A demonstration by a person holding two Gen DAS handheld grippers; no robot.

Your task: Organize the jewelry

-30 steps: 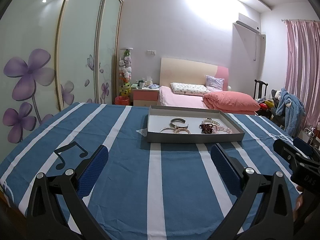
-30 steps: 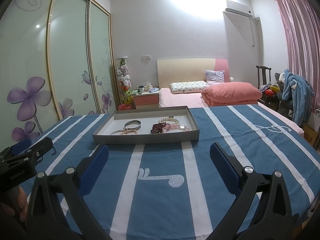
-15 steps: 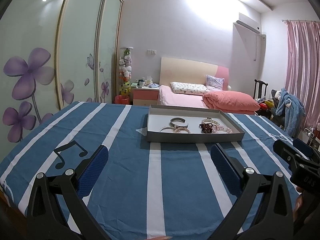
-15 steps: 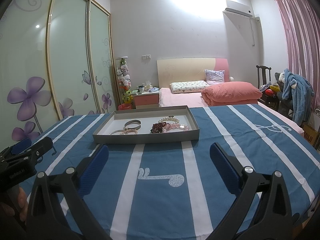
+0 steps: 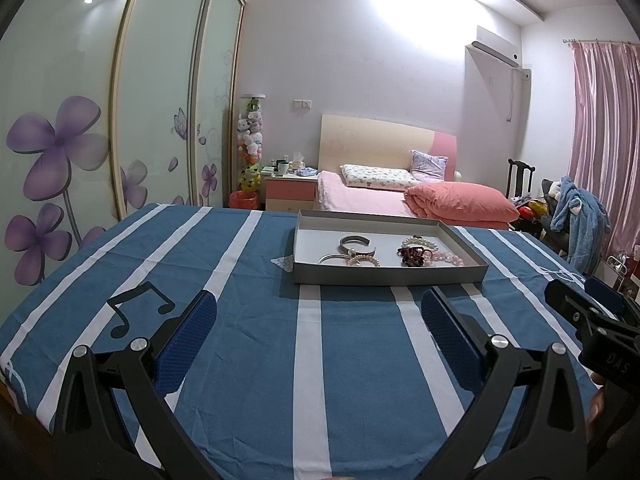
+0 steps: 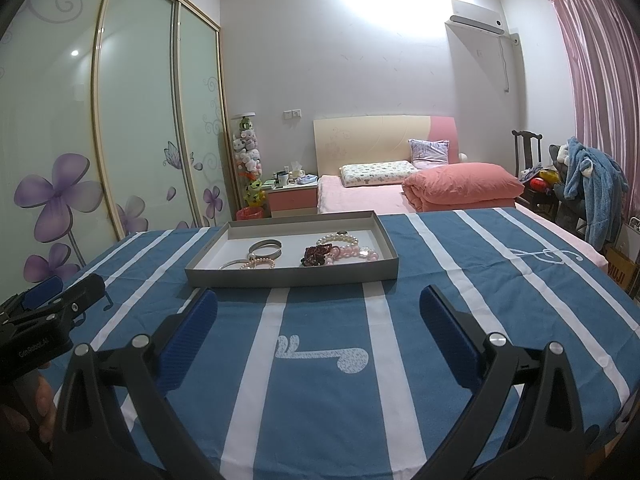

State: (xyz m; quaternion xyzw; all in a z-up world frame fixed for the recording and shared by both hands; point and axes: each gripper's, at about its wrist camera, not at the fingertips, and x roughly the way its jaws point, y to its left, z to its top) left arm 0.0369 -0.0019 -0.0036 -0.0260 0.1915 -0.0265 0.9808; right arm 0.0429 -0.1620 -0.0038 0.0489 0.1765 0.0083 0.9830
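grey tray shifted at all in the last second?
No. The grey tray sits at the same spot on the striped cloth, its near edge across the same white stripes in both views.

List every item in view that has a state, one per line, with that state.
Left claw: open, empty, above the cloth.
Right claw: open, empty, above the cloth.
Grey tray: lidless, flat on the striped tablecloth.
Silver cuff: lying in the tray.
Pearl bracelet: lying in the tray.
Dark red scrunchie: lying in the tray.
Wardrobe doors: shut.
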